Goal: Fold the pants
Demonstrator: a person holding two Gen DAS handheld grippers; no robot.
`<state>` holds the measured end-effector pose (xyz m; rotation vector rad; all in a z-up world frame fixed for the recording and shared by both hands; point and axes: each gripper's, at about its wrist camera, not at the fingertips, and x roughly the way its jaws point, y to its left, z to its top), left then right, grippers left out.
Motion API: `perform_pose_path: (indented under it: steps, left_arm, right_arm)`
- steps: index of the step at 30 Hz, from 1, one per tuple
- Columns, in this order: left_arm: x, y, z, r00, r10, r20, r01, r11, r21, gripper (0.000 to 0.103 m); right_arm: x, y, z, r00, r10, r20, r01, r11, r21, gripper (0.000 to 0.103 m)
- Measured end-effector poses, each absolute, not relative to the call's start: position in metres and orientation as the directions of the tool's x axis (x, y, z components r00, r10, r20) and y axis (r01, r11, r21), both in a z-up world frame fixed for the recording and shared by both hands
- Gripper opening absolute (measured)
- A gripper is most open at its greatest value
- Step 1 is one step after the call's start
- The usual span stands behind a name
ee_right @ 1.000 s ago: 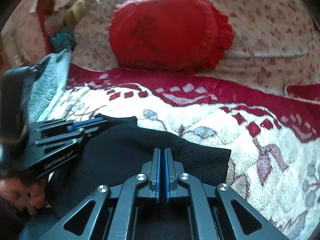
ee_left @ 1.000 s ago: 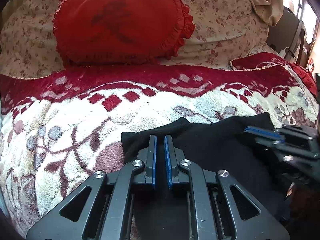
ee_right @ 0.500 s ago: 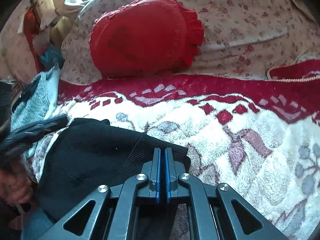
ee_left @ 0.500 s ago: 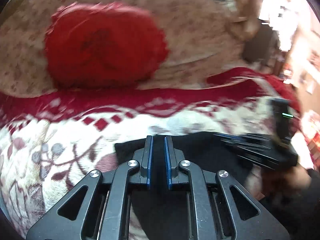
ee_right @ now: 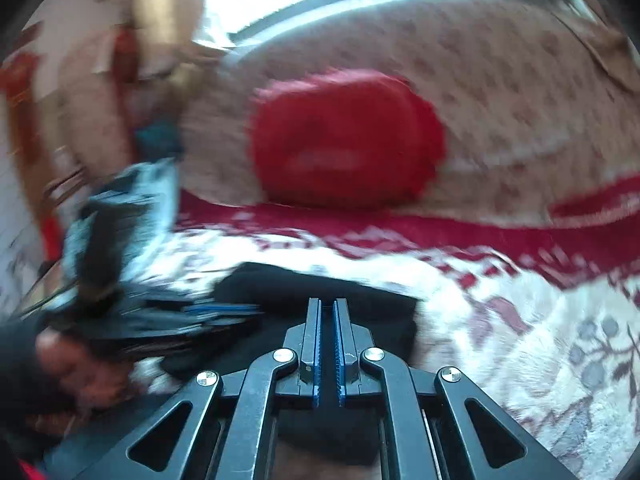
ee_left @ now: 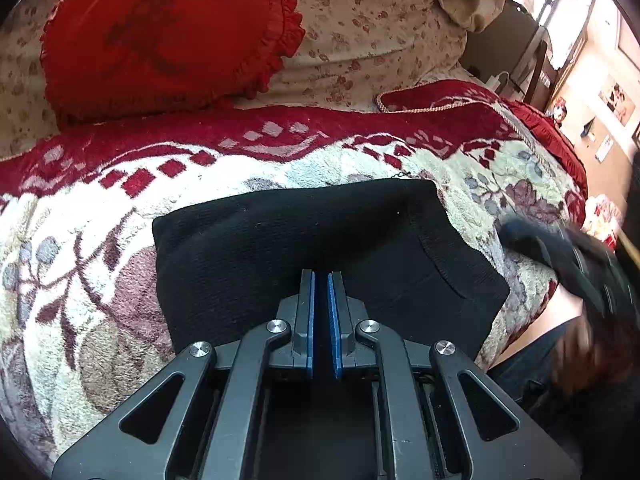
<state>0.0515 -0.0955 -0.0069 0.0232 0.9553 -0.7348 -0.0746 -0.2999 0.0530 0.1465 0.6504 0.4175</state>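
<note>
The black pants (ee_left: 280,248) lie folded into a flat rectangle on the patterned blanket (ee_left: 80,240). My left gripper (ee_left: 321,280) hovers over their near edge, shut, with nothing visibly between its blue pads. At the right edge of the left wrist view my right gripper (ee_left: 568,252) is a blur, clear of the cloth's right edge. The right wrist view is motion-blurred: my right gripper (ee_right: 328,308) is above the pants (ee_right: 280,284), its jaws opening with a narrow gap and nothing between them. The left gripper (ee_right: 224,312) shows at the left there.
A red frilled cushion (ee_left: 160,40) leans on a floral pillow behind the blanket's dark red border. The bed edge drops off at the right, where a person's hand (ee_left: 580,352) holds the right gripper. Furniture and a bright window stand at the far right.
Both grippers have drawn back from the pants, which now lie whole and flat in the left wrist view. The right gripper rose and swung away, blurring its view, and its pad gap has widened slightly.
</note>
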Motion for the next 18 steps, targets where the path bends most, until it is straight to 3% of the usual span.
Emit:
perform_pose_path:
  steps: [5,13,18]
  left_arm:
    - [0.051,-0.094,-0.007,0.351,-0.56,-0.751,0.583,0.758,-0.293,0.007]
    - [0.036,-0.078,0.014,0.387,-0.593,-0.706,0.591,0.747,-0.304,0.008]
    - [0.0,-0.048,0.023,0.308,-0.702,-0.642,0.652,0.647,-0.395,0.008]
  right_arm:
    - [-0.084,-0.267,0.009,0.584,0.357,-0.729,-0.367,0.917,0.155,0.004]
    - [-0.073,-0.283,-0.001,0.598,0.402,-0.693,-0.348,0.91,0.228,0.0]
    - [-0.093,-0.29,0.021,0.647,0.44,-0.623,-0.364,0.896,0.256,0.001]
